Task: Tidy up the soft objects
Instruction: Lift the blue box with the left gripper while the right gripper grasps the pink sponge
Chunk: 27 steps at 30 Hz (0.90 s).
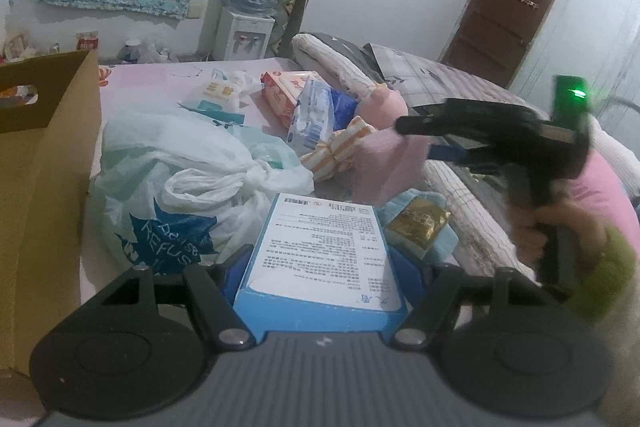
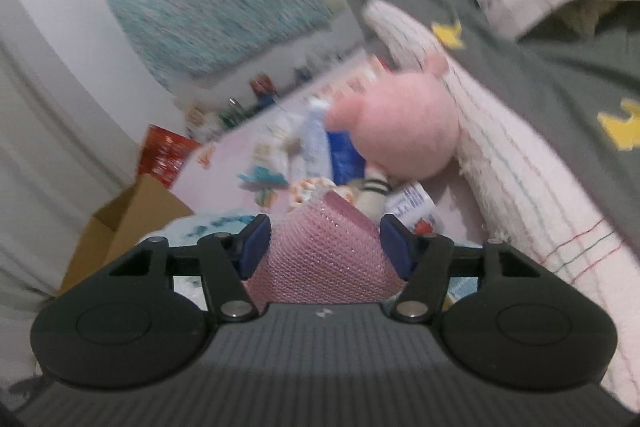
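Observation:
My left gripper [image 1: 320, 267] is shut on a blue box with a white printed label [image 1: 324, 251], held over the pink bed sheet [image 1: 160, 79]. My right gripper [image 2: 326, 245] is shut on a pink knitted cloth [image 2: 328, 251] that bulges between its blue pads. The left wrist view shows the same right gripper [image 1: 420, 141] at the right, held by a hand, with the pink cloth [image 1: 384, 163] hanging from it. A pink plush toy [image 2: 400, 131] lies ahead against the rolled bedding, also visible as the pink plush toy [image 1: 384, 103]. An orange striped cloth [image 1: 340, 147] lies beside it.
A brown paper bag [image 1: 44, 187] stands at the left. A tied white plastic bag [image 1: 172, 179], tissue packs [image 1: 312, 115] and a gold packet [image 1: 418, 223] litter the bed. Rolled quilts [image 2: 520, 179] border the right side. A water dispenser [image 1: 248, 35] stands by the wall.

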Each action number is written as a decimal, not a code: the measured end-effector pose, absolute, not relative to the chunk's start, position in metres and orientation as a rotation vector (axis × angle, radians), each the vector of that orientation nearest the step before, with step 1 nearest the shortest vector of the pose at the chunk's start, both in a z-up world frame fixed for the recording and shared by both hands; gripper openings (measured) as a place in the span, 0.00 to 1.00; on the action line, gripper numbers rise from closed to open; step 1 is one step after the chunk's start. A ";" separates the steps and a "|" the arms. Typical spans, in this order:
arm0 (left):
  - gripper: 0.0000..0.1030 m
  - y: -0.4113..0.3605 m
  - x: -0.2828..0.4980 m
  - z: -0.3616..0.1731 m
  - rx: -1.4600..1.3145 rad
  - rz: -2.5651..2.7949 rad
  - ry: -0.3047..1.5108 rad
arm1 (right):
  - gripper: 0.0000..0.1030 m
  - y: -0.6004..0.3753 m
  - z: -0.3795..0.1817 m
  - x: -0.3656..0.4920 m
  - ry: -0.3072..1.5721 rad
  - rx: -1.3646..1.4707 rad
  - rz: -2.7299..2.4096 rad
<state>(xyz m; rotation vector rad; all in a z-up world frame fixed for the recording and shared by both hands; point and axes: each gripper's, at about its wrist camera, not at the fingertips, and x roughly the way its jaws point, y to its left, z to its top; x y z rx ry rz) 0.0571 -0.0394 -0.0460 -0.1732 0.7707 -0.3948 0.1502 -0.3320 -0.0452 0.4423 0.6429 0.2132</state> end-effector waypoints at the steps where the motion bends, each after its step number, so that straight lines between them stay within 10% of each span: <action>1: 0.71 -0.040 0.057 -0.046 -0.172 -0.396 0.770 | 0.58 -0.335 -0.044 0.141 0.624 0.435 0.226; 16: 0.71 -0.054 0.046 -0.045 -0.134 -0.420 0.789 | 0.54 -0.384 -0.104 0.028 0.683 0.620 0.116; 27: 0.71 -0.044 0.038 -0.044 -0.140 -0.371 0.795 | 0.84 -0.325 -0.042 0.118 0.732 0.232 0.230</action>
